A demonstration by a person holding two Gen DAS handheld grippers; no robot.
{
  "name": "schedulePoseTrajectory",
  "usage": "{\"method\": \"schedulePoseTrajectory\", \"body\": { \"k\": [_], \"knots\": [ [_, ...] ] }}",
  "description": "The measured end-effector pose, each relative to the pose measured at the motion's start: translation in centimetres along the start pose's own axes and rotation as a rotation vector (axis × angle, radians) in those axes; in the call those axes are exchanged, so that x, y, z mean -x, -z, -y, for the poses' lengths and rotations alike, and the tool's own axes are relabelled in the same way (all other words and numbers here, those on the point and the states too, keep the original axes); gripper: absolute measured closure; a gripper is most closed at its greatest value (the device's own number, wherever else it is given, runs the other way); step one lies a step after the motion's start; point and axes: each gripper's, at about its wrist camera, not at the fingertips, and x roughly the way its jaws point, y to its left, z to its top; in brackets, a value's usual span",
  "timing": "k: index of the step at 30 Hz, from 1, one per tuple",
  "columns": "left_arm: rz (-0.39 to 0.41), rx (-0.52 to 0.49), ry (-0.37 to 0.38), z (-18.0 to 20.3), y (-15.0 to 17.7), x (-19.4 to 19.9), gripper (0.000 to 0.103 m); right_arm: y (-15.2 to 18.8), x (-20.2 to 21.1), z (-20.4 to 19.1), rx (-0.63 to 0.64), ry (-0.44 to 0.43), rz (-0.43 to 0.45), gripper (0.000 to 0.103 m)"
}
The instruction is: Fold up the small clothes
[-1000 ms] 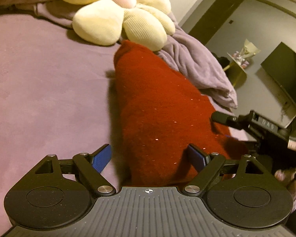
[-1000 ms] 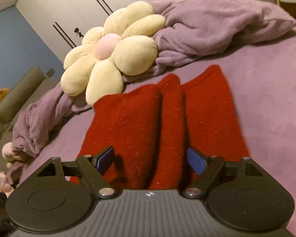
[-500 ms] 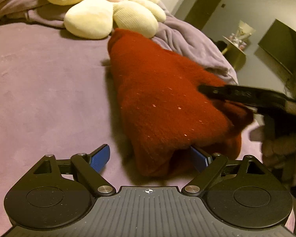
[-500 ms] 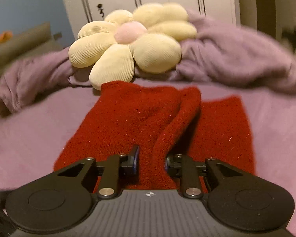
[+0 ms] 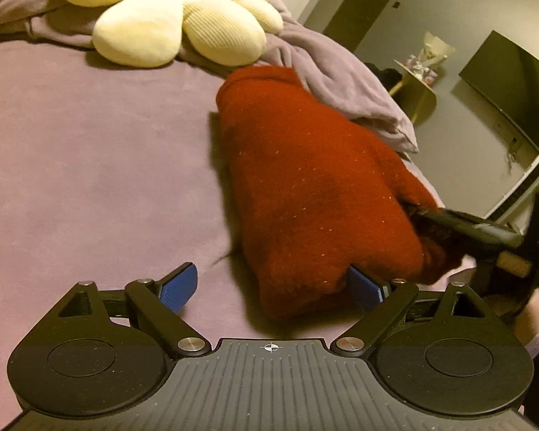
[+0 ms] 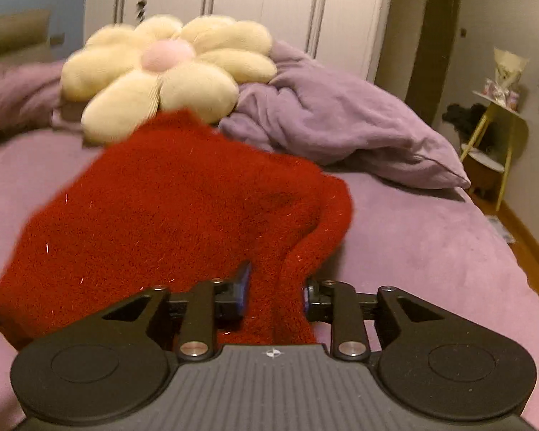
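The right claw [image 6: 275, 296] is now clamped on a bunched edge of the red knit [image 5: 312, 186], where a second ago its blue pads stood wide apart over cloth lying flat in three long folds. Half a second ago the pads had already closed on a ridge of it. Since then the pinched edge has been raised and carried over, so the knit now humps up in a loose mound instead of lying spread on the bed [image 5: 90, 151]. Its far end reaches nearly to the flower cushion [image 6: 165, 68], and its right side lies close to the crumpled purple blanket [image 6: 341, 122].

The left claw [image 5: 271, 289] has stayed apart all the while. One blue pad is bare on the bed on the side away from the knit, and the other is tucked against the knit's near corner, gripping nothing. From the left wrist view the right claw's fingers [image 5: 463, 224] show at the knit's edge farthest from the cushion, buried in the cloth.

In my judgement a fold is under way: the lifted edge is being drawn across the rest, and the left claw looks placed to steady or take the near corner. The fold is not yet laid down, and the mound is uneven, so it will likely need smoothing.
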Motion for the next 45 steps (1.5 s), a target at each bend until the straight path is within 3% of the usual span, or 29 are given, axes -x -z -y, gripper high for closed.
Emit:
{"method": "schedulePoseTrajectory", "body": {
  "k": [5, 8, 11, 14, 16, 20, 25, 31, 37, 40, 45],
  "knots": [
    [0.034, 0.040, -0.017, -1.4, -0.5, 2.1, 0.009, -1.0, 5.0, -0.1, -0.046, 0.026, 0.120, 0.068],
    [0.049, 0.072, -0.039, -2.1, -0.3, 3.0, 0.009, -0.7, 7.5, -2.0, -0.018, -0.104, 0.171, 0.068],
    [0.041, 0.124, -0.043, -2.6, 0.2, 3.5, 0.009, -0.6, 7.9, -5.1, 0.036, -0.238, 0.171, 0.068],
    [0.035, 0.150, -0.034, -2.8, 0.9, 4.3, 0.009, -0.4, 7.1, -8.1, 0.076, -0.290, 0.128, 0.078],
    [0.029, 0.143, -0.040, -2.9, 1.2, 4.8, 0.009, 0.2, 6.0, -8.7, 0.025, -0.316, 0.063, 0.082],
    [0.010, 0.129, -0.079, -3.1, 1.3, 4.9, 0.009, 3.2, 2.3, -8.9, 0.035, -0.221, -0.094, 0.086],
    [0.013, 0.120, -0.111, -2.6, 0.5, 4.8, 0.009, 2.3, 4.4, -6.7, -0.064, -0.289, -0.077, 0.086],
    [-0.010, 0.105, -0.139, -1.5, 0.3, 3.7, 0.009, 1.0, 8.2, -4.1, -0.087, -0.236, 0.063, 0.085],
    [-0.018, 0.052, -0.158, -0.1, -0.1, 3.0, 0.008, 0.5, 5.3, -2.3, -0.091, -0.128, 0.044, 0.085],
    [-0.025, 0.037, -0.160, 0.2, -0.3, 2.5, 0.008, 1.7, 3.1, -1.3, -0.132, -0.150, -0.014, 0.086],
    [-0.035, 0.025, -0.156, 0.5, -0.7, 1.8, 0.008, 3.4, 2.0, -1.7, -0.033, -0.121, -0.013, 0.090]
  ]
}}
